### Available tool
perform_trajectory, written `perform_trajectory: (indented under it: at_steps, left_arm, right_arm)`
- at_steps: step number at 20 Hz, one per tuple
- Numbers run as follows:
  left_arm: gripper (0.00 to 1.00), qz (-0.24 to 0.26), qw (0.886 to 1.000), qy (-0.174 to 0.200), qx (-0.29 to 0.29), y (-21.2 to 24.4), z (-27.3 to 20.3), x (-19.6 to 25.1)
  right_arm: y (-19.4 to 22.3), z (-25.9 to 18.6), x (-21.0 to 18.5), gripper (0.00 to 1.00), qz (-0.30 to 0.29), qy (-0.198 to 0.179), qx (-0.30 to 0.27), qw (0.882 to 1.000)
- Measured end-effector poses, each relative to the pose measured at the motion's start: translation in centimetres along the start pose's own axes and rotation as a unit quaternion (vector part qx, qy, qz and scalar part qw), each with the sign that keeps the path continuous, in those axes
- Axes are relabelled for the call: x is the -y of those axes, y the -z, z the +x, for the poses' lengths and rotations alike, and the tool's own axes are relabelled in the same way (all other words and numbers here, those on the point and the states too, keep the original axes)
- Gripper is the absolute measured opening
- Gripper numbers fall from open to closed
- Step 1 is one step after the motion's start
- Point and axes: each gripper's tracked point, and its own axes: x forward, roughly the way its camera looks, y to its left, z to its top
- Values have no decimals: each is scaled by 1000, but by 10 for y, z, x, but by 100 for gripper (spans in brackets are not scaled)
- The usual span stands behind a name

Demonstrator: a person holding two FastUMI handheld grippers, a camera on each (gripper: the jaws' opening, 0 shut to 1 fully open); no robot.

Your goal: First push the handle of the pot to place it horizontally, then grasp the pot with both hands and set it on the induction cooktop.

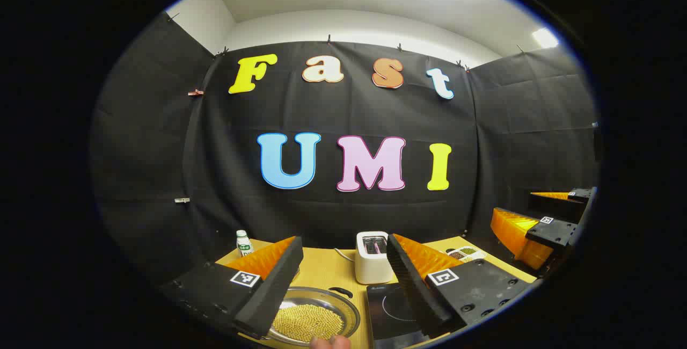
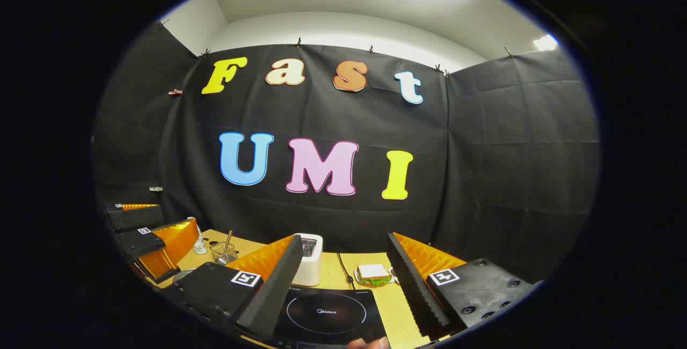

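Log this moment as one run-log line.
left gripper: open above steel pot of yellow beads | right gripper: open above black induction cooktop | pot not yet grasped

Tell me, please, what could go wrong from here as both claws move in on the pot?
1. The pot is full of small loose yellow beads; an uneven two-handed lift could spill them.
2. The toaster and its cord stand just behind the induction cooktop, so overshooting might knock them.
3. The left claw and right claw are both open and off the pot; its handle may still need pushing first.
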Motion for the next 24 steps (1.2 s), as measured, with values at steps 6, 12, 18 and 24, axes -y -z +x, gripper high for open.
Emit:
perform_trajectory:
  at_steps: [6,12,18,24]
  left_arm:
    - [97,0,1000,1,2,0,1,1]
    - [97,7,1000,1,4,-2,-2,2]
    - [97,10,1000,1,6,-3,-2,3]
    - [92,12,1000,16,6,-4,-5,10]
  right_arm:
    - [-1,1,2,98,-1,1,2,1000]
    - [-1,1,0,98,-1,-2,1,1000]
    - [-2,1,0,98,-3,-7,3,1000]
    - [0,0,3,98,-6,-6,3,1000]
